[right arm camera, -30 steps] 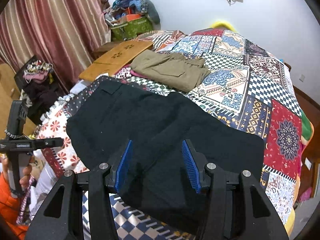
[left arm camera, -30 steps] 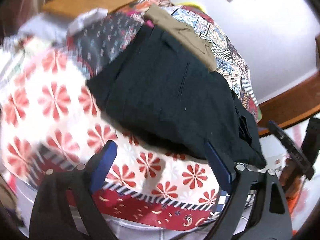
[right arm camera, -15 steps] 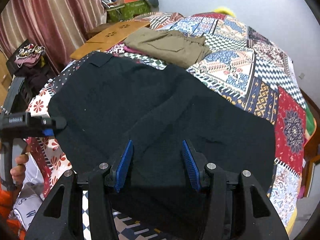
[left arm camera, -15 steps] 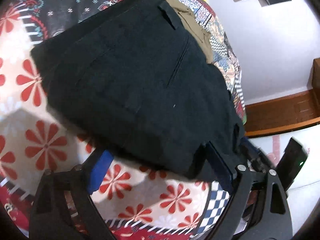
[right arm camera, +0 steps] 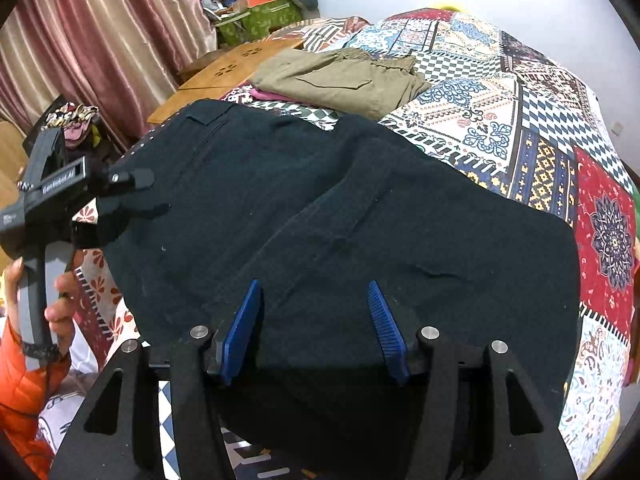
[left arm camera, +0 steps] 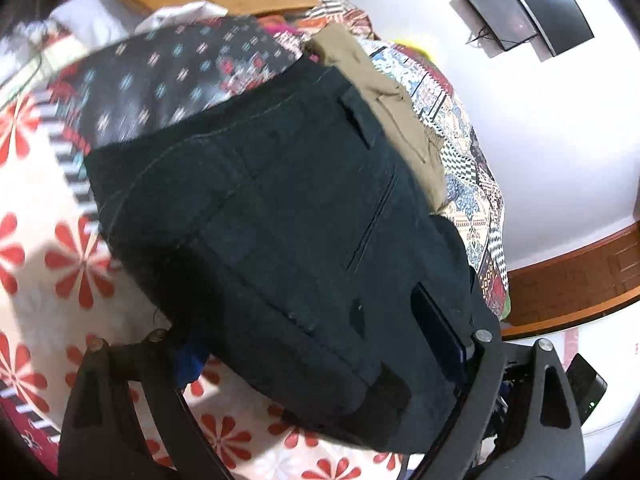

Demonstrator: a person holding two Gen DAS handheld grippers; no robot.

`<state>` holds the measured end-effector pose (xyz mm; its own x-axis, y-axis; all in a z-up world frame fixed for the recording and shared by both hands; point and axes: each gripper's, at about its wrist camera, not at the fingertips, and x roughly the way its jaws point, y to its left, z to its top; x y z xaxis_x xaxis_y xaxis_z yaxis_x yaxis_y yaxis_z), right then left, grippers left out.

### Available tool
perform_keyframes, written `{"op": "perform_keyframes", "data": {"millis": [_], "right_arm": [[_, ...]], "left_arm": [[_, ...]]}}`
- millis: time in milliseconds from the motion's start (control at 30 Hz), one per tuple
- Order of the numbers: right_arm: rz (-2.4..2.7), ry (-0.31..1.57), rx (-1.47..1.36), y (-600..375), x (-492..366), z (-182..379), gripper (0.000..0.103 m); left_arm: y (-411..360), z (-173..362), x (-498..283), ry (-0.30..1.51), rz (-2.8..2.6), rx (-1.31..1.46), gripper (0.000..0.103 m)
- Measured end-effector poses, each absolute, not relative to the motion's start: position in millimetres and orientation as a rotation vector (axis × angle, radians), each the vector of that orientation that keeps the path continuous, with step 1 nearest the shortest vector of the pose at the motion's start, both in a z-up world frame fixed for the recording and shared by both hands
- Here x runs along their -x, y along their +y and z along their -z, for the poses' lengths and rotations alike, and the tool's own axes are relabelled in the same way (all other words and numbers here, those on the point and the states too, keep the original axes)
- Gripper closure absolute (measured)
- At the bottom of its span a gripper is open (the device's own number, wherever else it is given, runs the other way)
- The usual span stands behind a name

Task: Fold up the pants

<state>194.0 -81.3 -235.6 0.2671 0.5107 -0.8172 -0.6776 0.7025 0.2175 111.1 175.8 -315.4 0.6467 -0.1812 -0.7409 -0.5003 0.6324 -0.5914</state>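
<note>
black pants (left arm camera: 280, 216) — hem hidden under left gripper (left arm camera: 320, 356); left finger (left arm camera: 192, 360) covered; upper-left quilt (left arm camera: 168, 76) blurred.

Patchwork quilt (right arm camera: 500, 92), folded khaki garment (right arm camera: 340, 80), striped curtain (right arm camera: 100, 32), perhaps wall-mounted screens (left arm camera: 520, 12)

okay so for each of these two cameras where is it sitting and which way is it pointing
Left wrist: on the left gripper at the bed's edge, facing across the black pants toward the wall; only its own fingers show.
Right wrist: on the right gripper, low over the pants' near edge, facing up the quilt; its fingers, the left gripper and the hand holding it show.
Shared: black pants, khaki pants, quilt.
</note>
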Motion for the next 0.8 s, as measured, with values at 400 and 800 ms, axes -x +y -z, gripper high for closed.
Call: {"op": "perform_keyframes", "data": {"millis": [400,800], "right_arm": [[-0.797,1.024,0.194,-82,-197,236,0.05],[-0.78,0.99,0.162,-88,-201,207,0.05]], "left_arm": [[190,316,-136,0.841,-0.266,0.747,0.073],[174,267,-121,0.764,-0.241,0.558,0.08]]}}
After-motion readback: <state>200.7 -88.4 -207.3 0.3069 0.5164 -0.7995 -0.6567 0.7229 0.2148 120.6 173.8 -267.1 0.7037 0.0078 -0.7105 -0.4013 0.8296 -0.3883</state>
